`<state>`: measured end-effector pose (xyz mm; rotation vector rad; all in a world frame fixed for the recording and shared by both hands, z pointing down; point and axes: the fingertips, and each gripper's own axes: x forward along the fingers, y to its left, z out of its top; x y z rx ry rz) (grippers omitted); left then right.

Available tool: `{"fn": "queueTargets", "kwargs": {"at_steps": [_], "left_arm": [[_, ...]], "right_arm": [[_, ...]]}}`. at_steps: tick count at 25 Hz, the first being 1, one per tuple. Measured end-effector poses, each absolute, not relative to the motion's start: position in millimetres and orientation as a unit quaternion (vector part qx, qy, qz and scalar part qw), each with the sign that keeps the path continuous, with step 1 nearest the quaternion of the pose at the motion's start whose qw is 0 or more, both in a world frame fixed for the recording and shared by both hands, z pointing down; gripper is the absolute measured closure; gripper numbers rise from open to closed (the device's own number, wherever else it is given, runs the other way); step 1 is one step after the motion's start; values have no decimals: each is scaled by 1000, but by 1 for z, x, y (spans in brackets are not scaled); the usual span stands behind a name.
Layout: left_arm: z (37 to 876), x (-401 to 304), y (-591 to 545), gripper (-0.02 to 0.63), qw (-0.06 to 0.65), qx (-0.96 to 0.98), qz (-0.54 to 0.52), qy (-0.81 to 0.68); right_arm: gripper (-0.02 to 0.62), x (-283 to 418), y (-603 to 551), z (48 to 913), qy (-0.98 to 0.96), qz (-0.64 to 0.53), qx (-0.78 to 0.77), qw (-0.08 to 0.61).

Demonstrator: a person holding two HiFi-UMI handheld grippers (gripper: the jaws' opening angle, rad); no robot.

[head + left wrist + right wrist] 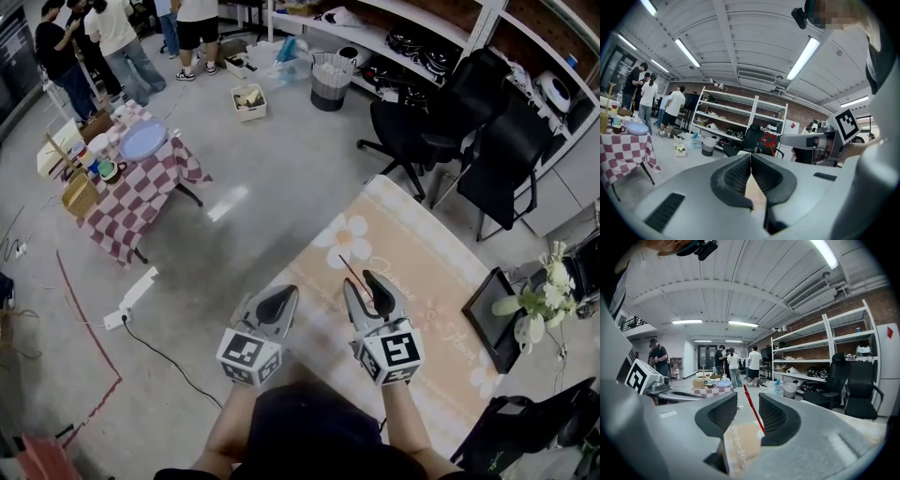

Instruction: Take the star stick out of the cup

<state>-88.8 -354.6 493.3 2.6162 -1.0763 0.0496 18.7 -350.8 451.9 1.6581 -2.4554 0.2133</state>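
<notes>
My right tool (364, 281) is gaping around the thin red star-topped stick (753, 408), leaning by the beige flowered surface's (422, 244) near-left edge. Light, slippery, probably bendy: I'm favouring its lower shaft. My left tool (281, 298) is sitting closed, empty.

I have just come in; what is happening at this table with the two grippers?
A person holds a gripper in each hand over a beige, flower-patterned table. The red star stick runs between the jaws of the right gripper, but they stand apart and do not clamp it. The left gripper is shut and empty.
</notes>
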Motion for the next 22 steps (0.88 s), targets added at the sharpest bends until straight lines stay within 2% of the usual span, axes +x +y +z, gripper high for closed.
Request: {"fn": "queueTargets", "kwargs": {"at_steps": [22], "left_arm": [[515,-118,-373,595,184,892,15,-413]], "right_arm": [[454,2,-386,471,-833,82,534,120]]}}
